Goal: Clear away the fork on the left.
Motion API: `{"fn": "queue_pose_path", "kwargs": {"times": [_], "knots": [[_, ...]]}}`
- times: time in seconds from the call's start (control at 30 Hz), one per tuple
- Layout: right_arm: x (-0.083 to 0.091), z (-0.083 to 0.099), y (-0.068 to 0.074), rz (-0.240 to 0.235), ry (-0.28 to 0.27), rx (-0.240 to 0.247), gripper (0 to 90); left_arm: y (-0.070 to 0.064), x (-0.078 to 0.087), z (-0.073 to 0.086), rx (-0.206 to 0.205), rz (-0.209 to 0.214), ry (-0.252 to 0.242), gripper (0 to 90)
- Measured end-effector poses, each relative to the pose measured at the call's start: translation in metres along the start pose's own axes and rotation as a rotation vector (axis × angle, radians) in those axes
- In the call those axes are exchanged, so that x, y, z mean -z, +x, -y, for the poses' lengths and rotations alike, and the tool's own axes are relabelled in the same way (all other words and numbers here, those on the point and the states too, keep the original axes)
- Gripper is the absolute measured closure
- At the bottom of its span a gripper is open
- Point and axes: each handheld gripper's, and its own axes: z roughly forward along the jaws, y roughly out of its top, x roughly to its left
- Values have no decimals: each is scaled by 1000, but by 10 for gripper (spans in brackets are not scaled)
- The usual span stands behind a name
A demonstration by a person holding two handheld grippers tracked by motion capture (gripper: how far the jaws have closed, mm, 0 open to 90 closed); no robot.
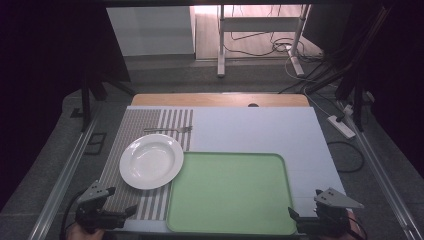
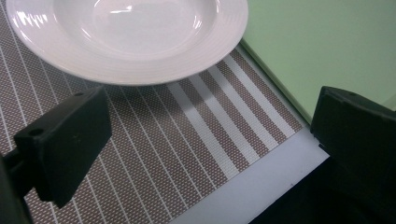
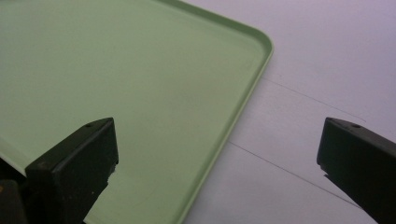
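A white deep plate (image 1: pixel 151 161) (image 2: pixel 126 32) rests on a brown striped placemat (image 1: pixel 131 131) (image 2: pixel 187 140) at the left of the table. Behind it on the mat lies a metal fork (image 1: pixel 169 130). A green tray (image 1: pixel 227 192) (image 3: pixel 116 79) lies empty at the front centre, its left edge touching the mat. My left gripper (image 1: pixel 127 212) (image 2: pixel 210 135) hovers open over the mat's near corner, just short of the plate. My right gripper (image 1: pixel 295 216) (image 3: pixel 217 158) is open over the tray's near right corner, with nothing between its jaws.
A pale blue sheet (image 1: pixel 260 130) (image 3: pixel 327 60) covers the table; a strip of wooden top (image 1: pixel 220 100) shows at the far edge. Beyond are a stand's metal legs (image 1: pixel 221 45), cables and a power strip (image 1: pixel 341 126) on the floor.
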Motion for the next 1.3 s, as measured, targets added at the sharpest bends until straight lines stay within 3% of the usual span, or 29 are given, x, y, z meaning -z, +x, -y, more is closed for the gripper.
{"fn": "queue_pose_path", "kwargs": {"times": [1.07,1.3], "knots": [[-2,-1,2,-17,18,28,0,0,0,-2,-12,17,-22,0],[-3,-1,3,-14,22,30,0,-2,-3,-6,-28,49,-11,0]]}}
